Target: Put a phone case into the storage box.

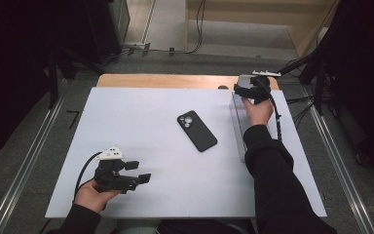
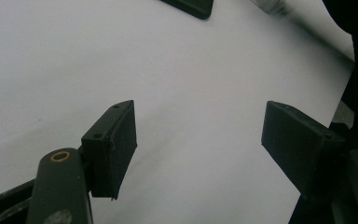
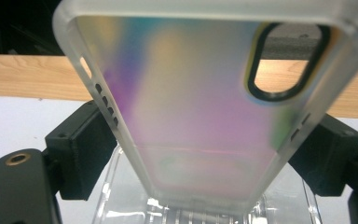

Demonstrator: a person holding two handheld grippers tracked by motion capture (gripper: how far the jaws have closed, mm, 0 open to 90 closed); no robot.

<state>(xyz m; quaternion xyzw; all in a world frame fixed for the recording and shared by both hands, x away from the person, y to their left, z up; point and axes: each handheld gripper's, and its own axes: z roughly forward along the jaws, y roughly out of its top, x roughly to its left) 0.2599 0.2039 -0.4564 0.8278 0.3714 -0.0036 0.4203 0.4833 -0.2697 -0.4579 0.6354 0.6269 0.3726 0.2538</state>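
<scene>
A black phone [image 1: 197,130] lies face down in the middle of the white mat [image 1: 141,117]; its corner [image 2: 191,5] shows at the top of the left gripper view. My right gripper [image 1: 247,90] [image 3: 205,154] is shut on a frosted, iridescent phone case [image 3: 200,107], held by its long edges just above a clear plastic box [image 3: 121,196] [image 1: 237,122] at the mat's far right. My left gripper [image 1: 140,171] [image 2: 198,140] hovers low over the near left of the mat, open, with nothing between its fingers.
Bare wooden tabletop [image 1: 165,80] [image 3: 23,77] runs along the far edge beyond the mat. Cables and dark stands sit on the floor behind and to the right of the table. The person's right sleeve [image 1: 272,175] crosses the mat's near right.
</scene>
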